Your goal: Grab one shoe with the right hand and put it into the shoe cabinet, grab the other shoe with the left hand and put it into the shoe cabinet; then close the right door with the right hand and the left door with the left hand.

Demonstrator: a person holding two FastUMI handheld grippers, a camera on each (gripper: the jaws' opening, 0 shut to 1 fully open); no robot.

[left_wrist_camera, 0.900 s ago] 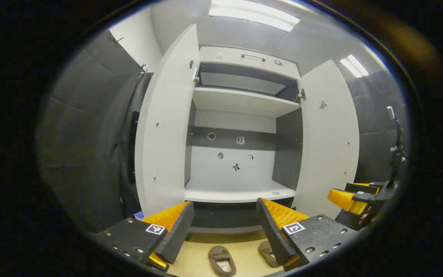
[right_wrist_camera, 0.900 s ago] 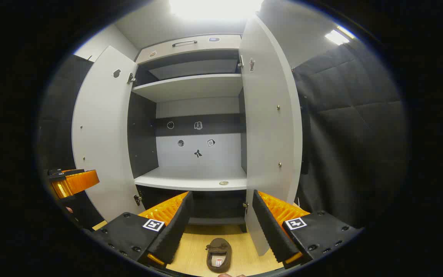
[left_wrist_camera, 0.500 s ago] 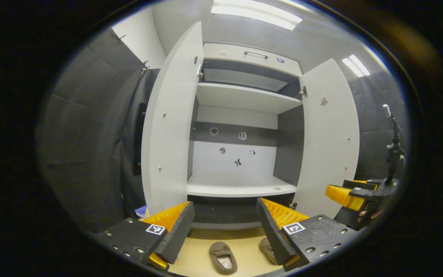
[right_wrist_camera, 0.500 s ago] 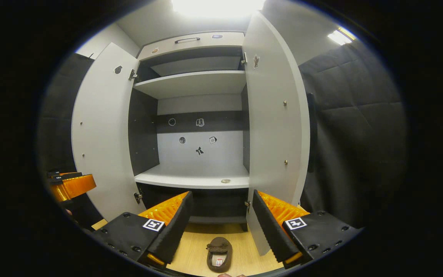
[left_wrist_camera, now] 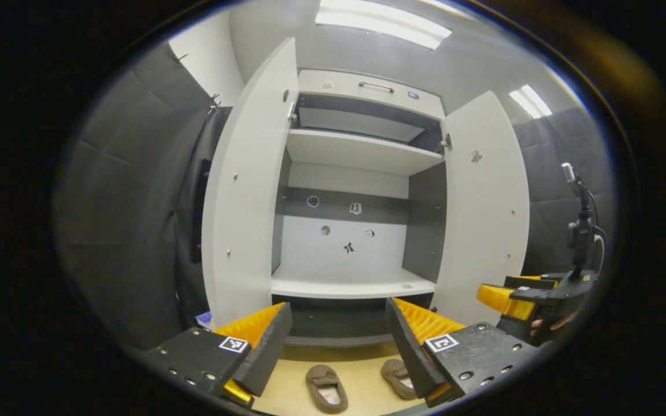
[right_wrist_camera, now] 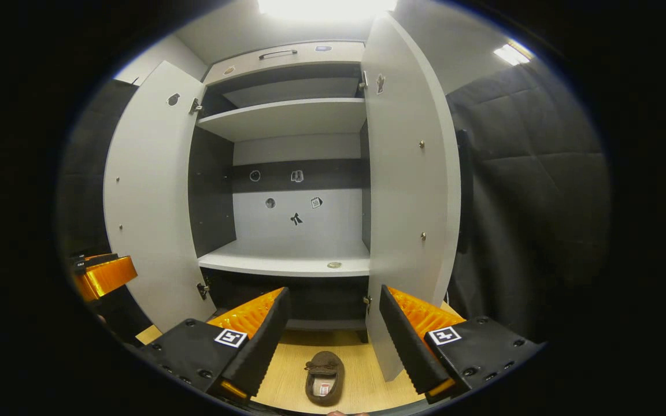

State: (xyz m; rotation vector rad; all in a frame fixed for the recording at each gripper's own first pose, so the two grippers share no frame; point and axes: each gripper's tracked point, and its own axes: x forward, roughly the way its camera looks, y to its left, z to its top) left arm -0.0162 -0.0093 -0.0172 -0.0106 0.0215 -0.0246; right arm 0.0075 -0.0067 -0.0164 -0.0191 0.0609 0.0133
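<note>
Two shoes point(left_wrist_camera: 326, 388) on floor, below spread left tongs point(left_wrist_camera: 336, 346).

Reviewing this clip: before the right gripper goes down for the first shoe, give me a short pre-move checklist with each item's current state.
1. Right gripper open, holding nothing: ok.
2. Left gripper open, holding nothing: ok.
3. Shoe on the floor, below and between the right gripper's fingers: ok.
4. Both shoes on the floor before the cabinet, left shoe and right shoe lying apart: ok.
5. Left door and right door swung open: ok.
6. Lower shelf free for shoes: ok, apart from one small round thing near its front edge.
</note>
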